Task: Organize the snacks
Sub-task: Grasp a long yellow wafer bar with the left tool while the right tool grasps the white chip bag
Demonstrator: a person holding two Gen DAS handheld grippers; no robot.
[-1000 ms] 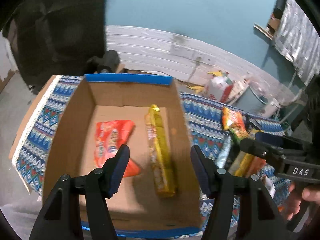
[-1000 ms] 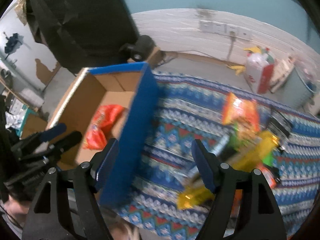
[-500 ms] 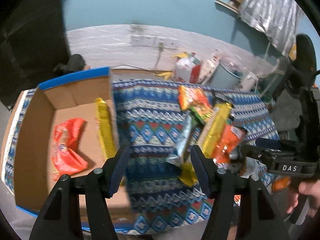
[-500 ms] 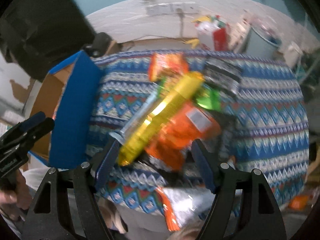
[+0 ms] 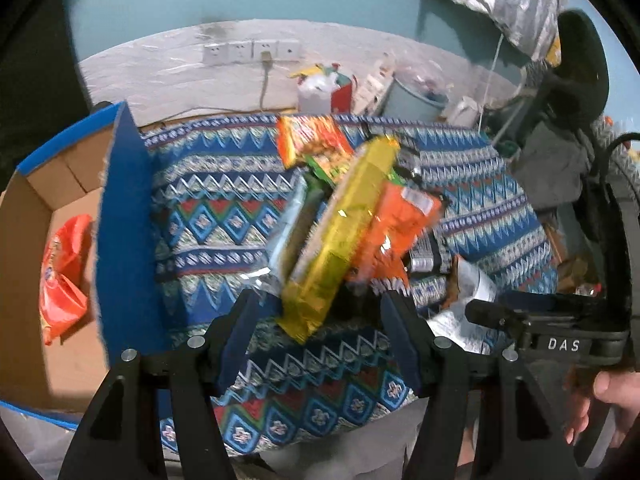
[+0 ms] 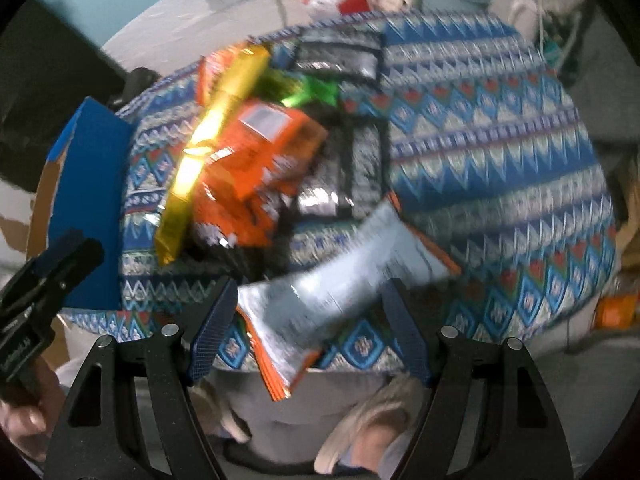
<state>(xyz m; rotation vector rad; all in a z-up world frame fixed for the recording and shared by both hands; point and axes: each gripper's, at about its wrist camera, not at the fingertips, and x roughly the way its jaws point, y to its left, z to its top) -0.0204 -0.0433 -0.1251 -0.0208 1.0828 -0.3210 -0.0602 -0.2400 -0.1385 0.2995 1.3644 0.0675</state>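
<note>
A pile of snacks lies on the patterned tablecloth (image 5: 224, 200): a long yellow pack (image 5: 340, 236), an orange bag (image 5: 396, 232), a silver bar (image 5: 288, 236) and an orange-green bag (image 5: 312, 144). My left gripper (image 5: 320, 336) is open, just short of the yellow pack's near end. My right gripper (image 6: 308, 320) is open above a silver-and-orange bag (image 6: 340, 284) at the table's near edge. The same yellow pack (image 6: 208, 148) and orange bag (image 6: 260, 152) show in the right wrist view. A cardboard box (image 5: 24, 240) at the left holds a red bag (image 5: 64, 272).
The box's blue wall (image 5: 124, 240) stands between the box and the pile. Black-and-silver packs (image 6: 340, 56) lie at the far side of the pile. A wall with sockets (image 5: 252, 50), a bucket (image 5: 416, 100) and clutter are behind the table. The person's shoes (image 6: 360, 432) show below the table edge.
Both grippers swung right from the box to the snack pile and came closer to it. The box slid to the left of both views. Both stayed open.
</note>
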